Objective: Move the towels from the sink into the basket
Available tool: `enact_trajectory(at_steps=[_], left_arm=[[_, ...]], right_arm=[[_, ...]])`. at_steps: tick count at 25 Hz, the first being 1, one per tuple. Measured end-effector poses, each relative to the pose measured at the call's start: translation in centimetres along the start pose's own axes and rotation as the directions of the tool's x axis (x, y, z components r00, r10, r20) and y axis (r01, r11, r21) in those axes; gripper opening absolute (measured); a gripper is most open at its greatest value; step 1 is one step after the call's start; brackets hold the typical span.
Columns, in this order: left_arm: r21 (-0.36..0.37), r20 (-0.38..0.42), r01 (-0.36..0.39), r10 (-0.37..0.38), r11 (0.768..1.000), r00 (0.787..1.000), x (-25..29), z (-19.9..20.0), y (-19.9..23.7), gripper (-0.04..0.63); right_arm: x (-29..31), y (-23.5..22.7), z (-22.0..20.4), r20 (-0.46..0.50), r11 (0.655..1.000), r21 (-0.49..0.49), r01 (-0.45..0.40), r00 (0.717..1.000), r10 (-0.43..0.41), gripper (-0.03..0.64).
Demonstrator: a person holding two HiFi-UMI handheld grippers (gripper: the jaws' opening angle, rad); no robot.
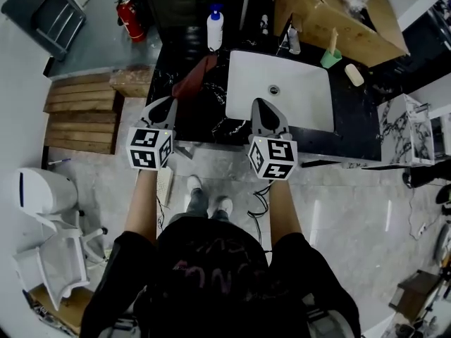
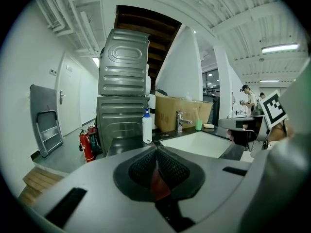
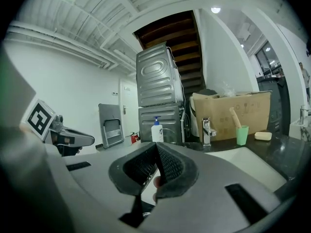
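Stands square to the dark marble desk (image 1: 352, 118), one gripper in each hand, both held low at its near edge and pointed toward the back. Holds the left gripper (image 1: 170, 102) with its jaws pressed fully together, tip just beside the near end of the dark red towel (image 1: 194, 79). Shows a sliver of that red through the slot behind the closed pads (image 2: 142, 166) in the left gripper view, yet gives no sure sign of cloth pinched there. Holds the right gripper (image 1: 258, 103) closed tip to tip as well, nothing gripped, by the front rim of the white sink (image 1: 243, 72). Faces the towel draped in a long strip on the desk just left of the sink, running from near the left gripper back toward a white pump bottle (image 1: 215, 28). Looks past the basin to a faucet (image 1: 292, 41), a green cup (image 1: 331, 57) with a brush handle standing in it, a pale bar of soap (image 1: 354, 74) and a big cardboard box (image 1: 331, 13). Takes in a red fire extinguisher (image 1: 128, 16) on the floor at the left, near stacked grey machines (image 2: 124, 98), and wooden pallets (image 1: 81, 111) closer by.
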State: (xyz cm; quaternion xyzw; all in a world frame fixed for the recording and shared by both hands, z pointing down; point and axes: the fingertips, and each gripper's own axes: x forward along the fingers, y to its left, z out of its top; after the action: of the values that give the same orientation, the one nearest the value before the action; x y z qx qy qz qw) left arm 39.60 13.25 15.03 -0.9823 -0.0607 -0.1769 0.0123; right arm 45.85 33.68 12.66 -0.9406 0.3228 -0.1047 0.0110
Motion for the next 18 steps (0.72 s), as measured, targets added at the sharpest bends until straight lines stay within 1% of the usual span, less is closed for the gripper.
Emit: enact_trajectory(at_steps=[4,5,6,7,8,13,16,18], left_arm=[[0.007,-0.055,0.038,-0.037,0.999,0.998,2.4,-1.3,0.6,0.012],[0.011,-0.068,0.048,-0.047,0.999,0.997,3.0,-1.5,0.7,0.022],[0.012,-0.083,0.060,-0.059,0.998,0.995,3.7,-1.8,0.8,0.061],[0.013,-0.101,0.075,-0.073,0.997,0.992,4.4,-2.2,0.9,0.125],[0.017,-0.121,0.088,-0.085,0.996,0.989,5.0,-2.6,0.9,0.146],[0.049,-0.226,0.139,-0.125,0.989,0.966,8.1,-4.8,1.3,0.215],[0.047,-0.284,0.149,-0.130,0.988,0.950,9.4,-6.2,2.0,0.249],[0.037,-0.315,0.152,-0.133,0.988,0.940,10.0,-7.1,2.4,0.256]], right_arm=[[1.2,-0.4,-0.3,-0.012,1.000,0.005,0.014,1.000,-0.014,0.015],[1.5,-0.5,-0.5,-0.016,1.000,0.006,0.018,1.000,-0.017,0.015],[1.7,-0.7,-0.6,-0.020,1.000,0.006,0.022,1.000,-0.022,0.015],[2.0,-0.8,-0.8,-0.024,1.000,0.007,0.027,0.999,-0.027,0.015],[2.1,-1.0,-1.0,-0.029,0.999,0.007,0.033,0.999,-0.033,0.015],[2.3,-2.3,-2.1,-0.056,0.998,0.008,0.068,0.996,-0.068,0.015],[2.0,-3.4,-2.7,-0.070,0.995,0.016,0.099,0.993,-0.097,0.015],[1.9,-4.0,-3.0,-0.078,0.993,0.017,0.118,0.990,-0.117,0.015]])
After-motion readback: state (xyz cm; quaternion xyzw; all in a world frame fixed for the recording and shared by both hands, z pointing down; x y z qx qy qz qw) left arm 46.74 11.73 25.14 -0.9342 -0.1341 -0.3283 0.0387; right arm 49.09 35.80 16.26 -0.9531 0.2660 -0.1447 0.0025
